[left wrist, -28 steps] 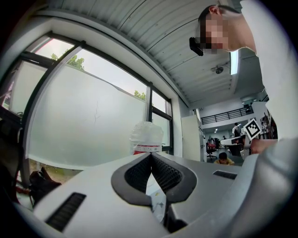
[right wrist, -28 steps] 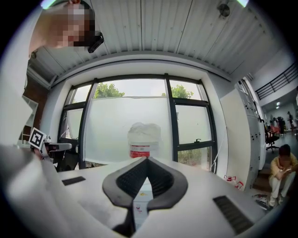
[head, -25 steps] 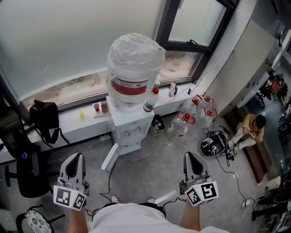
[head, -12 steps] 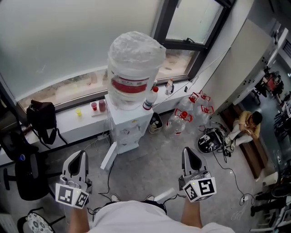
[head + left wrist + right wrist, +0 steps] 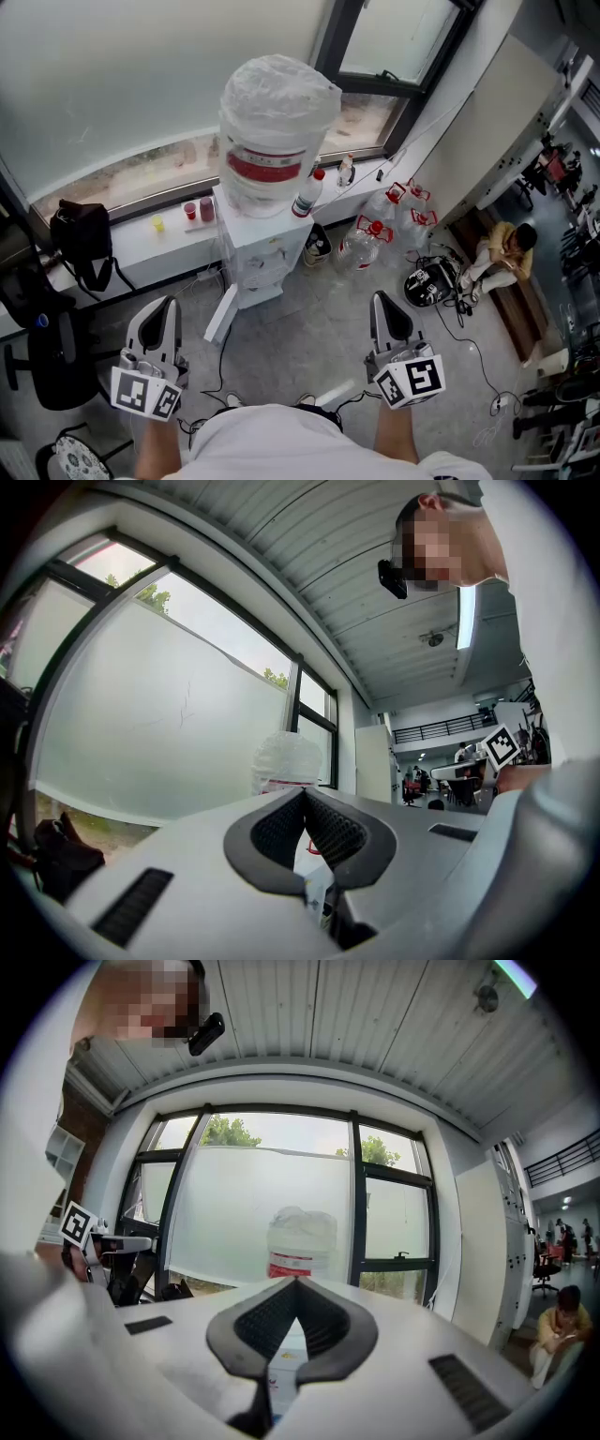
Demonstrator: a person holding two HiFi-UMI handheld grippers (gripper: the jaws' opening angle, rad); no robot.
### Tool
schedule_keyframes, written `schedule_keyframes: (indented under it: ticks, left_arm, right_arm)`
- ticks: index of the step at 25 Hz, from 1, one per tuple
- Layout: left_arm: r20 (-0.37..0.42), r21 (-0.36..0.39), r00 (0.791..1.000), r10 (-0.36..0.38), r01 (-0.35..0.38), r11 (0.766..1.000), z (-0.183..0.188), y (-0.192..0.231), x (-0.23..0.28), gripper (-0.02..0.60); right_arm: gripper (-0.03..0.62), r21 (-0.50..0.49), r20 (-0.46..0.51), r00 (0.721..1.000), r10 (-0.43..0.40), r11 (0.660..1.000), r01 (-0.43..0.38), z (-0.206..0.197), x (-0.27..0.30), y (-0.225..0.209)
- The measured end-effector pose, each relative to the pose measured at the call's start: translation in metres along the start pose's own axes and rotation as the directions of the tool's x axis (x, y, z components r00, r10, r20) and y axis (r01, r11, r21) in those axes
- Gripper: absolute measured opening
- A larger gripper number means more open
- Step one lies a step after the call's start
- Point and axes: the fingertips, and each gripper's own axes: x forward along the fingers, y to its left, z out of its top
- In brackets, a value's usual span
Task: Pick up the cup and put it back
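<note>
Holding both claws shut, empty: left gripper (image 5: 157, 319), right gripper (image 5: 390, 311) at frame bottom. Small red plastic cups (image 5: 191, 211) on white windowsill (image 5: 141, 246), left of centre, far off. Likely light, crushable; grip mid-wall gently.

At your twelve o'clock stands a white water dispenser (image 5: 255, 258) topped by a large upturned bottle (image 5: 278, 112). A black bag (image 5: 80, 234) rests on the window ledge (image 5: 155, 255) at ten o'clock. Clear jugs (image 5: 375, 239) with red caps cluster at one o'clock, and a seated person (image 5: 497, 255) is at two.
</note>
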Motion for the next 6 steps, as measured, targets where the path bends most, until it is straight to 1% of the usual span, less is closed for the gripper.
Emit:
schedule_keyframes:
  ticks: [6]
  left_arm:
    - [0.004,-0.005,1.000,-0.001,0.001,1.000,0.0016,0.0005,0.0063,0.023]
  right_arm:
    - [0.020,-0.013,0.000,1.000,0.004,1.000,-0.004,0.0050,0.0047,-0.0013]
